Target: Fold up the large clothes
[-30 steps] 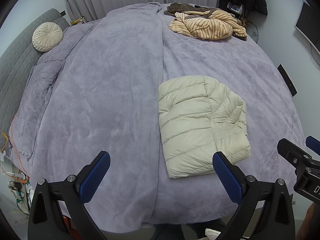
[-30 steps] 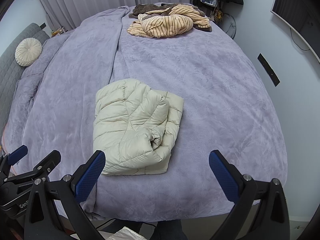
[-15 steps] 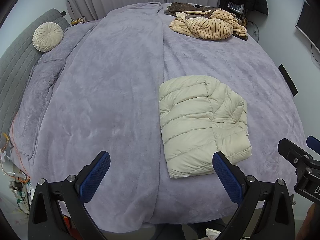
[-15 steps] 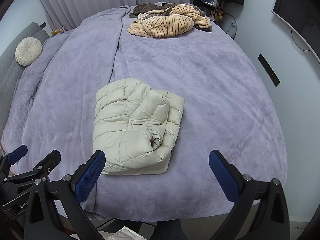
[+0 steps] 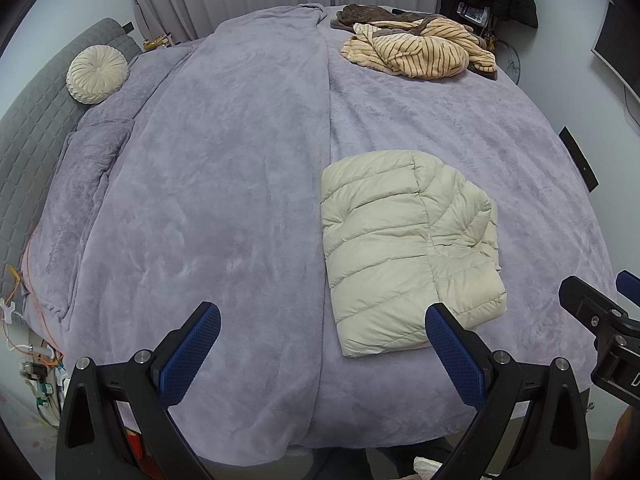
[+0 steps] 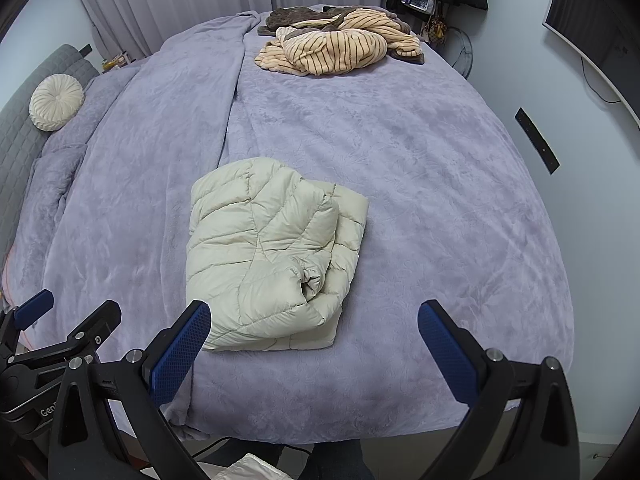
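1. The jacket [image 5: 408, 248] is a pale cream quilted one, puffy, and it lies folded into a compact, nearly square bundle on the bed [image 5: 224, 208].
2. In the right wrist view the jacket [image 6: 268, 256] shows a top layer folded over a lower one, with a rolled, bunched part at the side nearest the right gripper's right finger.
3. The left gripper [image 5: 320, 344] has its two blue fingers wide apart and holds nothing; the jacket lies just ahead of its right finger and a little to the right.
4. The right gripper [image 6: 314, 340] is also spread wide and empty; the jacket lies just ahead of its left finger, to the left of its middle line.
5. Both grippers are near the front edge of the bed, and the near edge of the jacket is close to this edge.
6. Ahead of the left gripper and to its left there is a broad bare area of purple blanket, with one long crease running away from the gripper.
7. To the right of the jacket, ahead of the right gripper, the blanket is bare up to the side edge of the bed, and a white wall [image 6: 592, 200] is beyond it.
8. Far ahead, at the opposite end, lies a striped garment [image 6: 336, 48] in a heap, well apart from the jacket.
9. Far ahead to the left a round cushion [image 5: 96, 74] rests against the grey headboard [image 5: 28, 136].
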The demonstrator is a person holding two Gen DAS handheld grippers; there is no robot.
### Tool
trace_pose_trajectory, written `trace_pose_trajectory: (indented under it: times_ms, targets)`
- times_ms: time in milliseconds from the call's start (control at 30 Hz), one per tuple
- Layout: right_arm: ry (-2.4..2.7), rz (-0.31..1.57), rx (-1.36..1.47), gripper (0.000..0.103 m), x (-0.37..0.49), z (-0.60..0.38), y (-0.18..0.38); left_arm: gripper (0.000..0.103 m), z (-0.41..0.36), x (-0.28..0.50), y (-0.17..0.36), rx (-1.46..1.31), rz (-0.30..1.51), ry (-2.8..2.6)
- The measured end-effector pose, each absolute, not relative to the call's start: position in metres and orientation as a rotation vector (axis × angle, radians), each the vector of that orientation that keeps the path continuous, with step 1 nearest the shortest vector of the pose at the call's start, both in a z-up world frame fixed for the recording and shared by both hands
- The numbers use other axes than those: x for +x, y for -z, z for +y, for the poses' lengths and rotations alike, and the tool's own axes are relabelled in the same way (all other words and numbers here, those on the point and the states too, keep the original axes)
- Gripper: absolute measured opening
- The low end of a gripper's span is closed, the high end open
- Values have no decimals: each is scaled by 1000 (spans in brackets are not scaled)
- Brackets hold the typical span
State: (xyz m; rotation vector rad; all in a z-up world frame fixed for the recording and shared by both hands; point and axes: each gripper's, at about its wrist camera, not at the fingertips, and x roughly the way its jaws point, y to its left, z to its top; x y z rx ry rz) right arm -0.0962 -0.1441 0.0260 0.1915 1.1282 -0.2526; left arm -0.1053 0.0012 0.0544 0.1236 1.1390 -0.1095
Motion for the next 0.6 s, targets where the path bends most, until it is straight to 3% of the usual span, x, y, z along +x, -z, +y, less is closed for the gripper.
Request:
trace_pose_trajectory:
  times_ms: [600]
  targets:
    - [253, 1132, 190, 103, -95, -144, -24, 102, 8, -98, -58, 129, 1139, 112]
